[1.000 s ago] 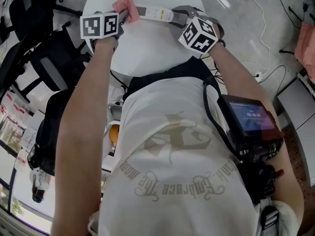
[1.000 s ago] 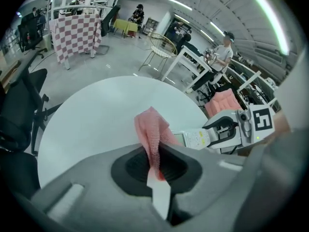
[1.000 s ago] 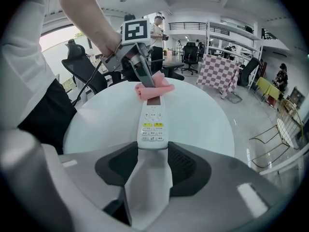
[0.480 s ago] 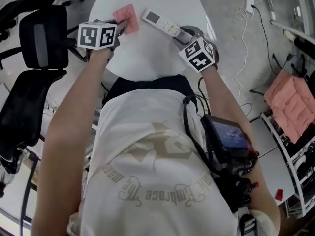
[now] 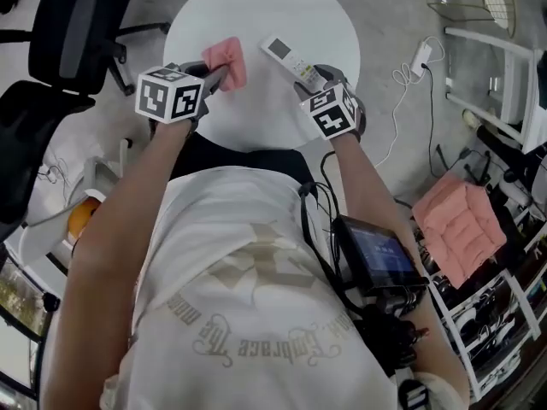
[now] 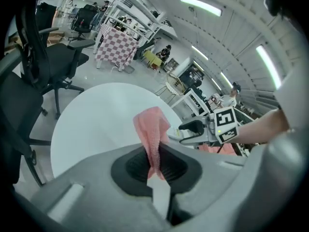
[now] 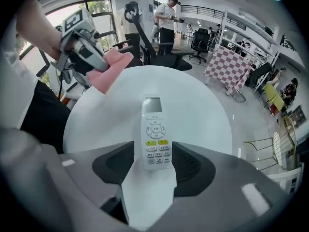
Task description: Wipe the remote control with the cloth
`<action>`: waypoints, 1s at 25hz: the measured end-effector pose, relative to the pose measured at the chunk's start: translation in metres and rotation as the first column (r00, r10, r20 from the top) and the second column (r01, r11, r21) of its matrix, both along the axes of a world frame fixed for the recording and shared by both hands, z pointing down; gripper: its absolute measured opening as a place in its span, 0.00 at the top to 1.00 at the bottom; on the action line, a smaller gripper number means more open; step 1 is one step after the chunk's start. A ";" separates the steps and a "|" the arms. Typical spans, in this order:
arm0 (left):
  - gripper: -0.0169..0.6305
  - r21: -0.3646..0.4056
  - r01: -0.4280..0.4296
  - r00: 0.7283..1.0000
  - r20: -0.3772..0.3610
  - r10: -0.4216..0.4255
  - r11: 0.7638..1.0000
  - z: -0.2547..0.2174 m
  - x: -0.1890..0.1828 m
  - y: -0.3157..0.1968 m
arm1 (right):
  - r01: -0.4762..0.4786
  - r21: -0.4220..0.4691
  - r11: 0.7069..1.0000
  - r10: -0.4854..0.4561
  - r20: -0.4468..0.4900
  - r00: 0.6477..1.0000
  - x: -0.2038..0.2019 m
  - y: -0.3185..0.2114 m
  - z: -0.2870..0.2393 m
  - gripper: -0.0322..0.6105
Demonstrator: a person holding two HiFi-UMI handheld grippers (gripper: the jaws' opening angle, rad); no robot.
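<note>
- Your right gripper (image 7: 157, 161) sits closest to you and points steeply down. Its jaws have just been opening and now stand wide. The button end of the remote (image 7: 155, 134) lies between them with a sliver of gap on each side, so nothing is pinched.
- Your left gripper (image 6: 155, 166) has its jaws closed tight on the pink cloth (image 6: 152, 132). The cloth stands up out of them in a soft, crumpled fold.
- The remote lies flat and buttons up on the round white table (image 5: 256, 15), with its screen end away from you. The cloth is to its left and apart from it.
- The remote is probably light, stiff, smooth plastic, so it may skate on the bare top under a wipe. Take it by the long side edges at the button end, not across the screen.
- The cloth looks thin and limp and will likely fold over itself. Wipe with the free flap beyond the jaws.
- I cannot tell whether the tip of the cloth touches the tabletop.
- The remote's underside is hidden.
- In the head view the marker cube (image 5: 329, 111) covers most of the right jaws, and your arms and chest cut off the table's near rim.
</note>
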State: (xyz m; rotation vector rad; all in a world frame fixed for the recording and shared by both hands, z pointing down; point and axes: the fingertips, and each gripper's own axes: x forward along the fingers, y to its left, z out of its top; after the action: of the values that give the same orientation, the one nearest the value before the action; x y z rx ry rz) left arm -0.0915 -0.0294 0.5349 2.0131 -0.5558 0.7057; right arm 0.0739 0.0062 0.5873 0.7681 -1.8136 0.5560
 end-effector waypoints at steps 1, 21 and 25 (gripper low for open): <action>0.94 0.001 -0.007 1.000 -0.005 0.007 1.000 -0.001 -0.001 0.007 | 0.004 -0.010 1.000 -0.004 -0.017 1.000 0.001 -0.001 0.001 0.55; 0.94 -0.006 0.094 0.995 -0.035 -0.094 0.996 -0.011 -0.042 0.059 | 0.381 -0.223 0.897 -0.426 -0.211 0.880 0.000 -0.011 0.016 0.58; 0.94 -0.001 0.101 0.994 -0.036 -0.101 0.995 -0.013 -0.045 0.059 | 0.357 -0.214 0.909 -0.398 -0.195 0.896 -0.003 -0.007 0.015 0.59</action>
State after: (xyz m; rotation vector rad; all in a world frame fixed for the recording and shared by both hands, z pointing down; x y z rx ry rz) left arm -0.1365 0.0297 0.5218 1.9798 -0.6320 0.6067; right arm 0.0710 -0.0004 0.6019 0.3290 -1.6122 0.3419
